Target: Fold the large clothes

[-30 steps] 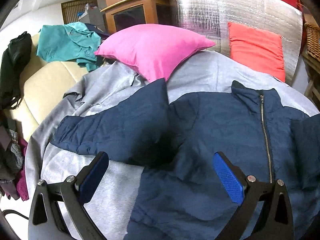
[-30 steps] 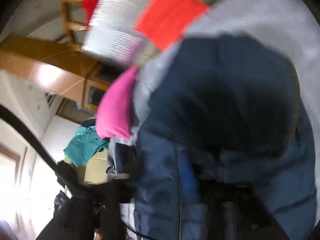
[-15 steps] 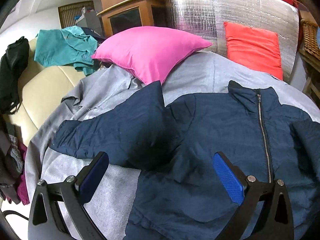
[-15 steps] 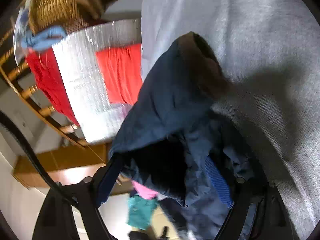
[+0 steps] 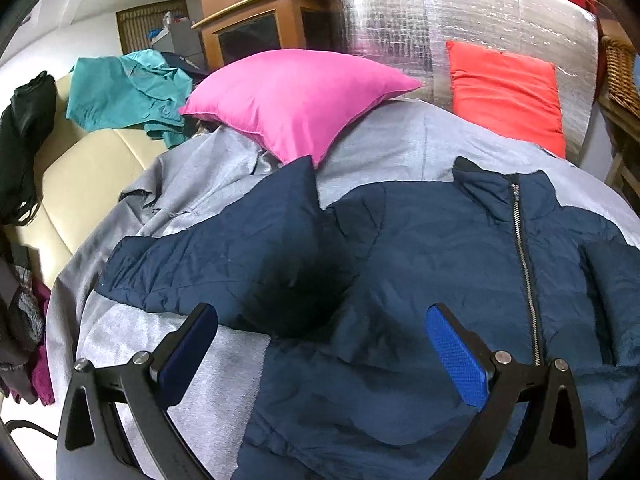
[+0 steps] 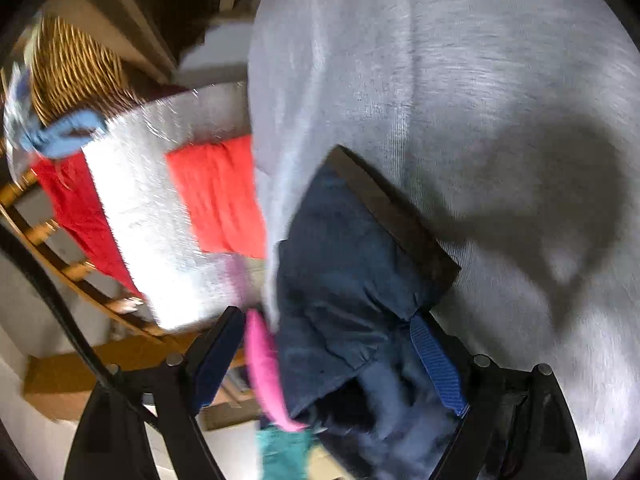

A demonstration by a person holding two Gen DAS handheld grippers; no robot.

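Your big grey knit bed cover (image 5: 404, 152) is the widest thing here, soft and a bit fuzzy, and the puffy dark blue zip-up jacket (image 5: 432, 264) lies spread on top of it with its front up and its silver zip (image 5: 520, 240) closed. It looks like the folding has only just begun: the body is flat, one sleeve lies out to the side toward the cream couch, the other sleeve has not been laid across the body, and the body has not been folded at all. The jacket is thick, quilted and a little shiny, so it may spring back when you fold it. Behind it a smooth bright pink square pillow (image 5: 296, 96) rests on the cover, just touching the tip of the sleeve, and a flat orange-red cushion (image 5: 508, 88) leans on a crinkly silver foil sheet (image 5: 432, 28). A rumpled teal shirt (image 5: 124, 92) lies on the couch back. Your left gripper (image 5: 322, 350) hangs over the jacket near the armpit with its blue ribbed pads wide apart and nothing between them. Your right gripper (image 6: 332, 360) has its jaws apart too; the sleeve end with its dark stiff cuff (image 6: 392, 216) sits in the gap, touching one pad only, not pinched
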